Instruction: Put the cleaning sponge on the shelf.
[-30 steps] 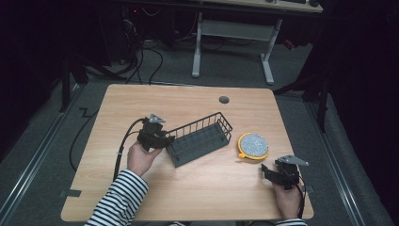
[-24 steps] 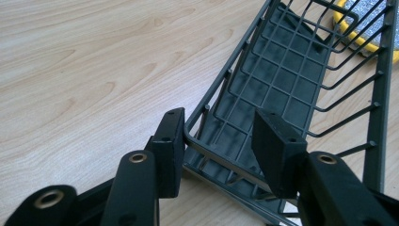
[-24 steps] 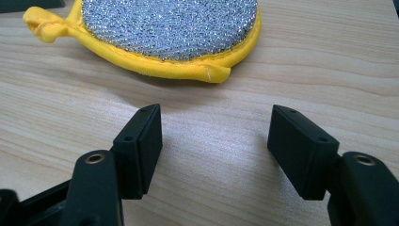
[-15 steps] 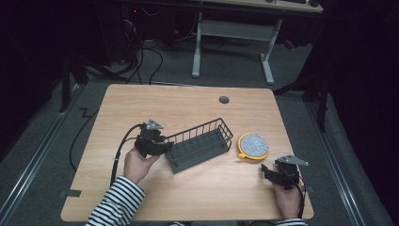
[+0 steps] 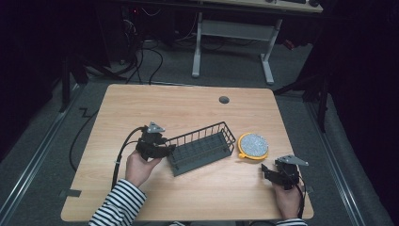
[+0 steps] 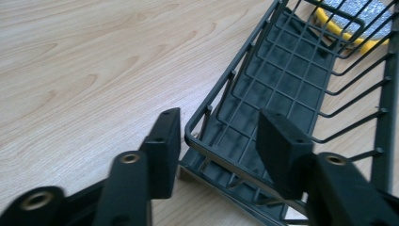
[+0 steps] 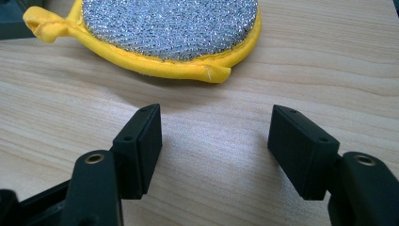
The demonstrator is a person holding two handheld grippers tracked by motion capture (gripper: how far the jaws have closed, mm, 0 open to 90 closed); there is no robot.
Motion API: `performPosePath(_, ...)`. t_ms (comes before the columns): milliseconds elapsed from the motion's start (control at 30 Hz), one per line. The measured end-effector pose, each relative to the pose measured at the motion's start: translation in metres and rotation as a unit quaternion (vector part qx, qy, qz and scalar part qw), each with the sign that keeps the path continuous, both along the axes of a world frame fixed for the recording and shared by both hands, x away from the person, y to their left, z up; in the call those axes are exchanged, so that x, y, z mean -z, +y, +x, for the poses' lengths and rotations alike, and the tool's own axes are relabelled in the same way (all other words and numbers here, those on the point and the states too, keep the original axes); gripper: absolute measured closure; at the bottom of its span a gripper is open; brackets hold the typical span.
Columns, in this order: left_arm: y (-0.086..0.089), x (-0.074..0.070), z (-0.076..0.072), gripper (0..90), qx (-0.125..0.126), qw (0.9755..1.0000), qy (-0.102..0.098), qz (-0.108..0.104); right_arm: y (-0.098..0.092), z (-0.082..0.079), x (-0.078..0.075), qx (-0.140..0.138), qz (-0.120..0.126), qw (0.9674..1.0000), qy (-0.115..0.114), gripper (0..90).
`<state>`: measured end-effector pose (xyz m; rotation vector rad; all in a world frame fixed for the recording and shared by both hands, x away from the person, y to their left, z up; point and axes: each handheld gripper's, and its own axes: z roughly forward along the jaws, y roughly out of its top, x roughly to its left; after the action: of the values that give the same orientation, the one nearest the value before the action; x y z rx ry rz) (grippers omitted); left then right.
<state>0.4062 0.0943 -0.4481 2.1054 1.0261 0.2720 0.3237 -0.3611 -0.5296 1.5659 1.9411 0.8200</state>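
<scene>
While straddling the short end rim of the wire basket (image 6: 301, 94), left gripper (image 6: 219, 141) has jaws just been opening, pads off the wire, rim btwn them. Basket lies mid-table (image 5: 188, 108), slanted, w/ bare wood all round and far edge well apart. Left hand (image 5: 139, 167) low, gripper aimed along basket. Right gripper (image 7: 214, 136) near front-right corner, jaws apart, nothing btwn, facing yellow-rimmed scrubber (image 7: 169, 28) just beside basket.

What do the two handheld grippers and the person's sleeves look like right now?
Both the left gripper and the right gripper are black, with flat rectangular pads, brass-coloured screw holes, a grey three-cornered plate on top and a trailing black cable. The sleeves are black-and-white striped.
</scene>
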Motion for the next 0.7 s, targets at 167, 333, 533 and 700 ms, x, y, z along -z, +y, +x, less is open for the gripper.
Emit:
performPosePath(167,0.006,-0.009,0.000,39.7,-0.013,0.9996,-0.008,-0.022,0.000,0.000,0.000,0.000,0.000,1.0000,0.000,35.8)
performPosePath(333,0.014,-0.018,-0.003,36.7,-0.025,0.9988,-0.027,-0.031,0.000,0.000,0.000,0.000,0.000,1.0000,0.000,35.8)
performPosePath(533,0.027,-0.022,-0.010,36.2,-0.038,0.9980,-0.046,-0.019,0.000,0.000,0.000,0.000,0.000,1.0000,0.000,35.8)
performPosePath(700,0.040,-0.022,-0.013,36.1,-0.052,0.9972,-0.047,-0.026,0.000,0.000,0.000,-0.001,0.000,1.0000,0.000,35.7)
